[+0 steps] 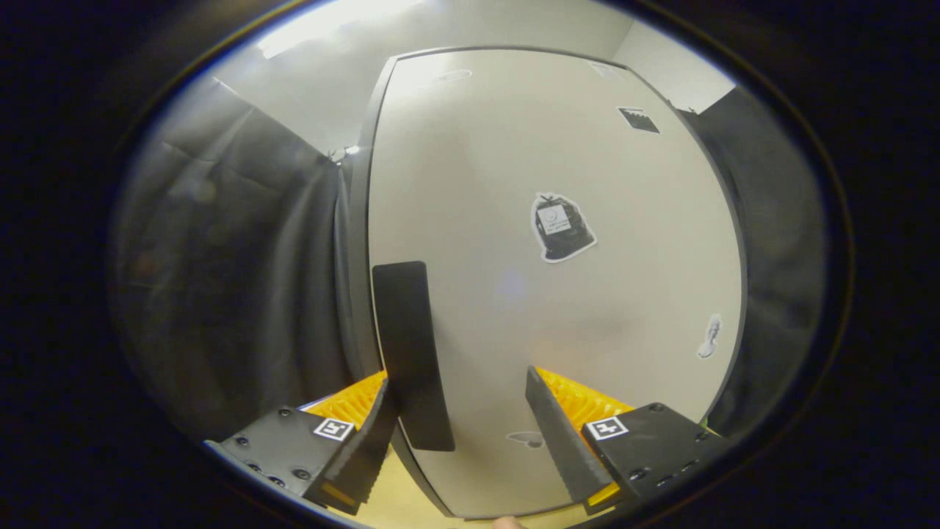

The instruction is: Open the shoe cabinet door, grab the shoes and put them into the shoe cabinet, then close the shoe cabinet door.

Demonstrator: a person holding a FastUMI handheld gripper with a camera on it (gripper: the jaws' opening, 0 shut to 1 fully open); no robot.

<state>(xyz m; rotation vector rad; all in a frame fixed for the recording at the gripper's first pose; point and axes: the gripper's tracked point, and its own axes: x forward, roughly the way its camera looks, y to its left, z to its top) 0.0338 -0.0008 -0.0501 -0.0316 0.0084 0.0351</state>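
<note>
- Gripper (463,426) fingers stand well apart, pressing on nothing; the black handle (411,353) at the door's left edge sits between them, close to the left finger.
- Shoe cabinet door (551,279) looks flush, probably shut, with stickers on its face.
- Shoes aren't seen, so this fits either before opening or after closing.

I am seeing bright light spilling from overhead, glaring on the pale flat cabinet door (558,220) near its top. The fisheye is bowing its straight edges, the dark cloth walls (228,294) are sinking into dim, soft blur.
</note>
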